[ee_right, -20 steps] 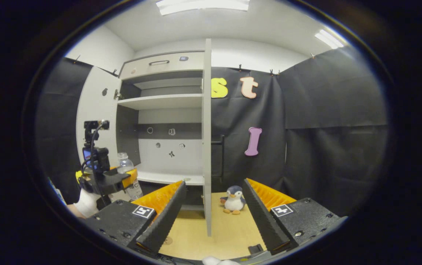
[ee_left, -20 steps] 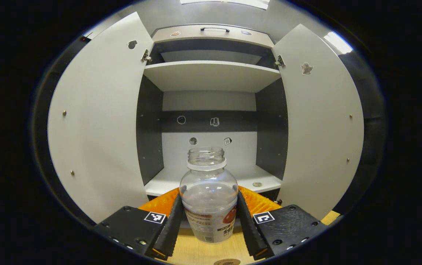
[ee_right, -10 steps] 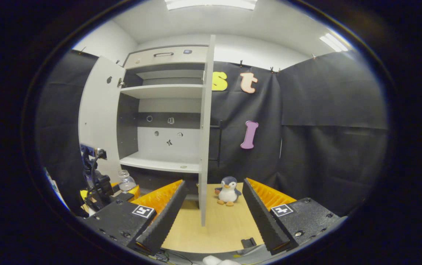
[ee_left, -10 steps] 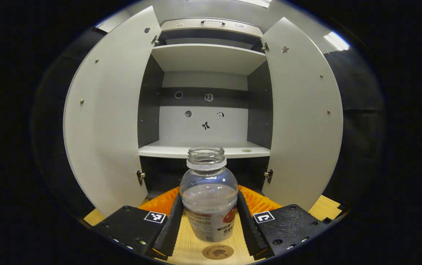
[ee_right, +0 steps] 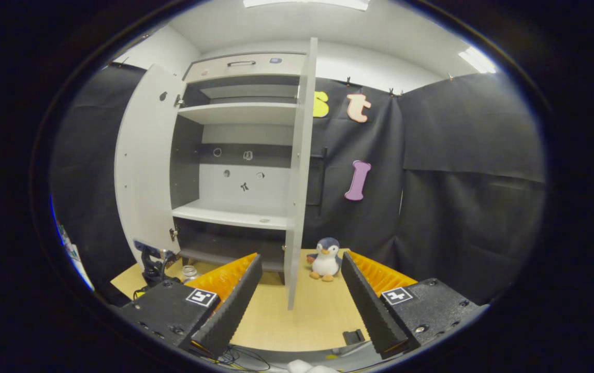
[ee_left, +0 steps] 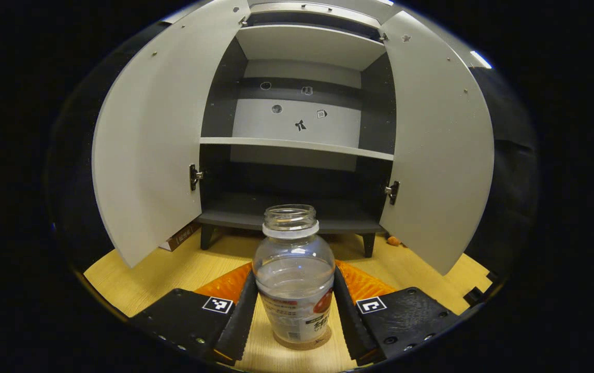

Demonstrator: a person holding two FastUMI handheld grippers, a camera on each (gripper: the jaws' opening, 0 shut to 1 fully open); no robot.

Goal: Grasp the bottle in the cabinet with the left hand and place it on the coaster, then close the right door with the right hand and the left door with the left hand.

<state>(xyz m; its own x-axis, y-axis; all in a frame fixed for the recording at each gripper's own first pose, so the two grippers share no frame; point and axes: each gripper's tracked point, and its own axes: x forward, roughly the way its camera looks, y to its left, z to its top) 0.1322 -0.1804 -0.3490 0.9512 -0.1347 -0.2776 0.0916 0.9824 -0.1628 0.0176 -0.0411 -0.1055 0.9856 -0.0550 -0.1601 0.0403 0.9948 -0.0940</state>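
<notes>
While both cabinet doors stand wide, the left tool grips the bottle by its lower body, one finger pressed on each side, and the bottle stands upright with its base on the round coaster, of which a brown cork-like edge shows just below the label. Clear plastic, uncapped, with a white collar under the threaded neck, the bottle is rounded at the shoulder and carries a printed wrapper around its lower half. Behind it rises the cabinet: flat pale-grey panels, dark interior walls, light shelves and short dark legs on the light wooden tabletop. Its left door and right door flare outward on small metal hinges, and small stickers dot the back panel. A brown box-like thing lies at the foot of the left door; a small orange thing lies near the right leg. From the right gripper view, the right tool hangs open with nothing between its ridged fingers, the right door's edge stands straight ahead of it, and a plush penguin sits on the tabletop just past that edge. The left tool shows low at the left there too.
</notes>
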